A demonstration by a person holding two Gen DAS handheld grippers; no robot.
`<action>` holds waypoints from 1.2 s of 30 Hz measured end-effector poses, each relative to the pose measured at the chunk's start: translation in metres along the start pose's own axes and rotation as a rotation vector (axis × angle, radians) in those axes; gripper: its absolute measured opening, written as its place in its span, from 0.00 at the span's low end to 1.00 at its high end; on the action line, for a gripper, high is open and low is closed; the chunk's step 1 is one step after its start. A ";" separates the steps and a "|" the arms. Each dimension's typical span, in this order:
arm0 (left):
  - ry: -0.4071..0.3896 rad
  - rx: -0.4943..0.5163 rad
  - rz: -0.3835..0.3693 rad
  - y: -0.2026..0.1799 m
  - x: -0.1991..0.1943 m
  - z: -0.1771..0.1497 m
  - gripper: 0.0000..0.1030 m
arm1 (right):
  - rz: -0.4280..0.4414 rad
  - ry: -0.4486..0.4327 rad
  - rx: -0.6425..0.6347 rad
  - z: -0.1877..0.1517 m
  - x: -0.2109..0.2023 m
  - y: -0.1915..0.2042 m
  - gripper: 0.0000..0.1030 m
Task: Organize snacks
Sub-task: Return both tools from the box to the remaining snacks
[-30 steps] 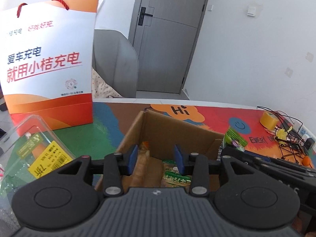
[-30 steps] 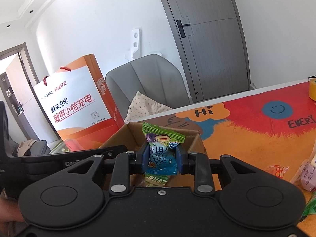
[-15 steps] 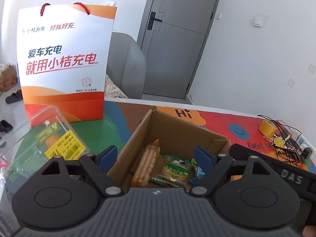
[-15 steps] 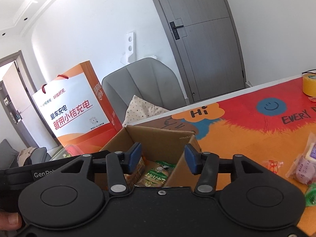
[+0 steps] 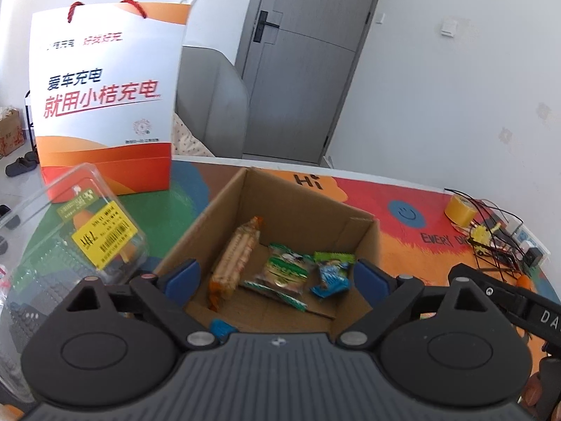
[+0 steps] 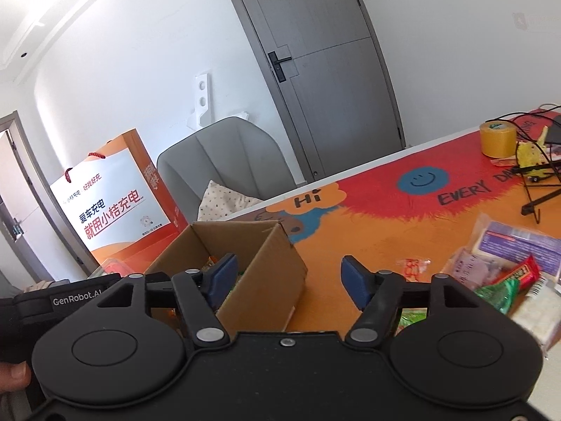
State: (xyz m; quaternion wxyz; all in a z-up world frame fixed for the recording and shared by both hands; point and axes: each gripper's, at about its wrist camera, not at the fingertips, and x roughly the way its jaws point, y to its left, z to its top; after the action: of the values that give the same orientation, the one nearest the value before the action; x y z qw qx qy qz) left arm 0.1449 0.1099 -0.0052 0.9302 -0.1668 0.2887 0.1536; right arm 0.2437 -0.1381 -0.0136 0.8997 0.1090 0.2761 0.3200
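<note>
While both grippers stand empty over the table (image 6: 368,231), the next pick turns on the loose snack pile (image 6: 508,266), which lies to the right of the right gripper (image 6: 287,277), near it and well apart from the cardboard box (image 6: 259,266). That makes the right hand the nearer one, by my judgement; the left gripper (image 5: 277,277) faces the box instead. In the pile, the purple packet (image 6: 515,242) lies with its long axis running left to right across the view, and the red bar (image 6: 522,273) lies slanted beside it.

The box (image 5: 298,210) sits open-topped between the orange paper bag (image 5: 105,105) and the pile. Inside it lie 3 snacks flat on the floor: a long biscuit pack (image 5: 235,256) with its long axis running away from the camera, a green packet (image 5: 284,270), and a blue-green packet (image 5: 331,270) just beside it.

Both jaws have just been opening. The left pair stands wide apart and the right pair partly apart, with nothing gripped by either.
</note>
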 end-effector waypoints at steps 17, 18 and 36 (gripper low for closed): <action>0.005 0.096 -0.091 -0.071 -0.018 -0.026 0.93 | -0.065 -0.052 0.051 -0.013 -0.056 -0.056 0.83; 0.005 0.104 -0.100 -0.075 -0.019 -0.027 0.93 | -0.069 -0.055 0.054 -0.014 -0.059 -0.058 0.84; 0.034 0.145 -0.187 -0.110 -0.022 -0.046 0.97 | -0.150 -0.064 0.082 -0.030 -0.087 -0.103 0.92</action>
State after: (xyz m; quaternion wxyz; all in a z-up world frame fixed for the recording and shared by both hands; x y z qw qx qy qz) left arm 0.1473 -0.0113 -0.0037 0.9450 -0.1278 0.2981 0.0422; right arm 0.2239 -0.2723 -0.0398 0.9243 0.1349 0.2676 0.2364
